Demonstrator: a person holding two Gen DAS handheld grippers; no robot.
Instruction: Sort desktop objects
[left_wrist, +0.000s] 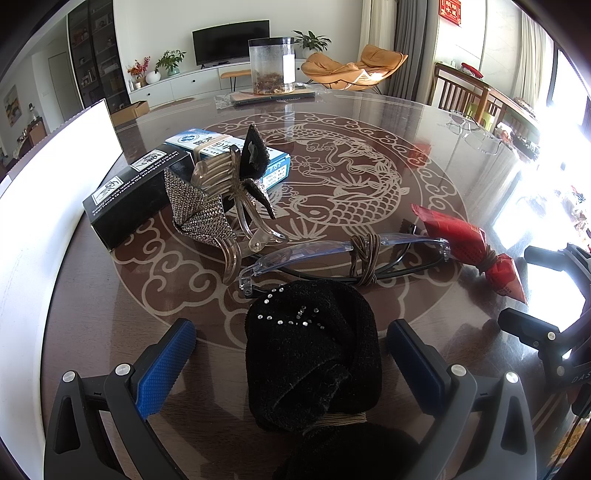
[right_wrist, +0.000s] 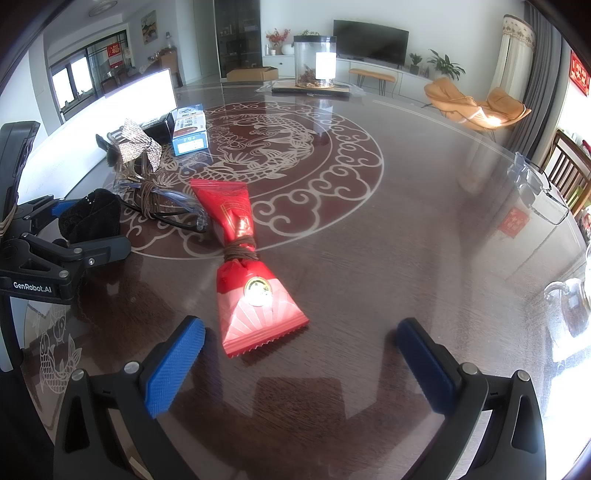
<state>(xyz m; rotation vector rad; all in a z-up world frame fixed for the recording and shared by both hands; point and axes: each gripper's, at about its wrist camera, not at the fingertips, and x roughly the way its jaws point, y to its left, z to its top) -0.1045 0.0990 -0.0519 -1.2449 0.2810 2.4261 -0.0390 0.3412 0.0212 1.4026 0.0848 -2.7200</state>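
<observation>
My left gripper (left_wrist: 291, 365) is open, its blue pads on either side of a black knotted cloth (left_wrist: 314, 362) with small rhinestones, not touching it. Beyond lie glasses bound with a brown band (left_wrist: 343, 254), a rhinestone bow hair claw (left_wrist: 218, 199), a black box (left_wrist: 136, 192), a blue-white box (left_wrist: 229, 151) and a red snack packet tied with a band (left_wrist: 469, 247). My right gripper (right_wrist: 299, 358) is open, with the red packet (right_wrist: 247, 273) lying just ahead of its left pad. The left gripper (right_wrist: 70, 236) shows at the left of the right wrist view, around the black cloth (right_wrist: 92, 216).
The round dark table (right_wrist: 406, 221) has a fish pattern under glass. A white board (left_wrist: 44, 206) lies along the left edge. A clear jar (left_wrist: 271, 66) stands at the far side. Clear glassware (right_wrist: 569, 306) and a clear tray (right_wrist: 535, 188) sit at the right.
</observation>
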